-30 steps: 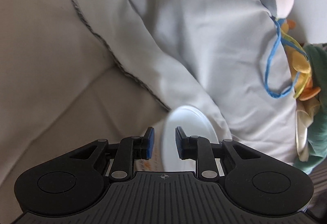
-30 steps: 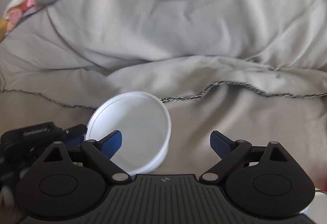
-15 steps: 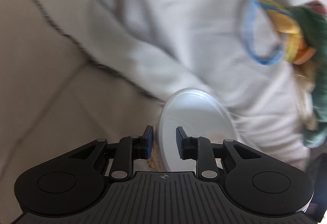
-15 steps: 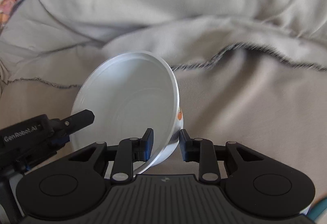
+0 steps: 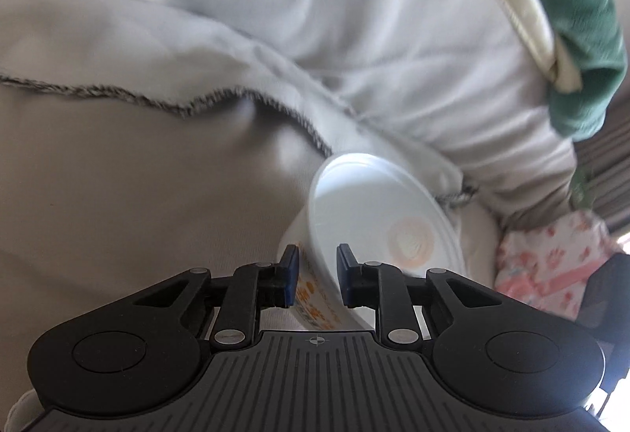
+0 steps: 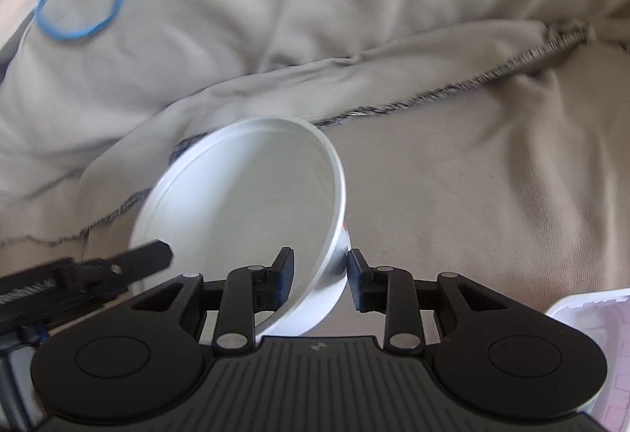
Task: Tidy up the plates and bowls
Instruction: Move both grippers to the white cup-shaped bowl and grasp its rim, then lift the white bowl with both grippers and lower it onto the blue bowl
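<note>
A white bowl (image 6: 244,219) hangs tilted above a bed draped in beige blankets (image 6: 433,195), pinched at its rim from two sides. The right hand-held gripper (image 6: 319,274) straddles the near wall of the bowl, one pad inside and one outside, its jaws easing apart though the pads look to be on the wall. The left hand-held gripper (image 5: 317,274) bites the opposite rim, orange print showing on the bowl's outer side beside its pad, and its jaws are closing on the wall. In the right wrist view the left tool's dark finger reaches in at the bowl's far left edge. A second white dish (image 6: 590,317) with a pale pink pattern peeks in near the bed's right edge, and a blue loop (image 6: 78,18) lies toward the far left corner. By the look of it the sorting is under way: one bowl lifted, not yet set down or stacked
</note>
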`<state>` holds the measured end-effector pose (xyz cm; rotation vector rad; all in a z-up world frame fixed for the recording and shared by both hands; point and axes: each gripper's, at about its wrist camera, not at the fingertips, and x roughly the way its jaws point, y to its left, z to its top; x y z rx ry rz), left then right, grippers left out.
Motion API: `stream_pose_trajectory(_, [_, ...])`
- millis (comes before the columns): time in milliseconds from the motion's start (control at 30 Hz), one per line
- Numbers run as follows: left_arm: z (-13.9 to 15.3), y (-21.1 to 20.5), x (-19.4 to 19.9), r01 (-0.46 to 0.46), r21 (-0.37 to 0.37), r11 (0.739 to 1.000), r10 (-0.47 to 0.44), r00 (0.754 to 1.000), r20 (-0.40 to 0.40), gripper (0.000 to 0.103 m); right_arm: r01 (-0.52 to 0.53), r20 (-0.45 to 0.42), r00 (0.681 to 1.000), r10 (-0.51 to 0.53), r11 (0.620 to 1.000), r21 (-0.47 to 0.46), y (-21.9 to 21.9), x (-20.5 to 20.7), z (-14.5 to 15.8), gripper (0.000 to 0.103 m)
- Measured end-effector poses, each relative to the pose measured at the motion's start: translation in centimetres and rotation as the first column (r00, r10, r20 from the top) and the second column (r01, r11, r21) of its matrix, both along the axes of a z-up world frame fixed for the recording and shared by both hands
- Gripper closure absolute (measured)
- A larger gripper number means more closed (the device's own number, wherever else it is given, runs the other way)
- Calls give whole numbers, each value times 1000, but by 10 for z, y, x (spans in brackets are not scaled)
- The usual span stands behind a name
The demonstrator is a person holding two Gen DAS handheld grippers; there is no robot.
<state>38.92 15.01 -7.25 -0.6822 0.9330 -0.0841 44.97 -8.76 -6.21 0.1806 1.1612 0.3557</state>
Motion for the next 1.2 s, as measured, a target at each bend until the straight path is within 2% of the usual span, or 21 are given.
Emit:
stream_pose_trajectory(67, [-4, 0, -2, 26, 41, 999, -26, 1000, -3, 79, 11, 12, 1000, -11, 999, 33, -7, 1, -6, 68])
stream_pose_trajectory(133, [-8, 4, -8, 37, 64, 997, -38, 999, 24, 78, 3, -19, 1000, -2, 1000, 27, -7, 2, -12, 65])
stream_pose_trajectory(233, [-10, 10, -5, 49, 61, 997, -51, 998, 26, 75, -10, -36, 999, 11, 999, 32, -3, 0, -16, 64])
stream_pose_trajectory(333, [-14, 11, -1, 76, 3, 997, -76, 997, 17, 75, 0, -54, 999, 3, 999, 49, -6, 0, -19, 60])
stream_pose_trajectory(467, [-21, 2, 3, 101, 32, 994, -101, 995, -12, 74, 4, -81, 997, 0, 998, 58, -7, 0, -24, 57])
stream_pose_trajectory(533, [-26, -1, 6, 123, 23, 992, -122, 992, -30, 74, -11, -86, 996, 16, 998, 56, -6, -3, -26, 57])
stream_pose_trajectory(567, [-27, -2, 6, 126, 14, 992, -126, 992, -26, 73, -18, -71, 997, 22, 998, 52, -5, -5, -25, 60])
stream_pose_trajectory(633, [-20, -3, 2, 100, 42, 994, -100, 995, -3, 74, -25, -20, 999, 26, 998, 53, -3, -9, -19, 66])
stream_pose_trajectory(767, [30, -2, -32, 69, 61, 996, -78, 982, 172, 74, -45, 118, 992, 34, 995, 88, -5, -32, 19, 70])
stream_pose_trajectory(833, [57, -2, -53, 69, 31, 997, -75, 965, 250, 74, -64, 212, 976, 39, 992, 111, -13, -52, 47, 70])
stream_pose_trajectory(900, [71, -4, -71, 93, -33, 995, -80, 956, 282, 74, -68, 288, 957, 29, 989, 128, -25, -75, 69, 70])
stream_pose_trajectory(967, [74, -12, -85, 119, -68, 991, -98, 962, 255, 73, -44, 327, 945, -7, 988, 148, -40, -97, 80, 70])
stream_pose_trajectory(1100, [69, -41, -115, 159, -20, 987, -154, 973, 171, 75, 17, 317, 945, -77, 982, 188, -71, -137, 79, 70])
stream_pose_trajectory(1200, [69, -55, -135, 170, 35, 985, -173, 971, 162, 75, 33, 318, 944, -89, 983, 178, -82, -161, 76, 70])
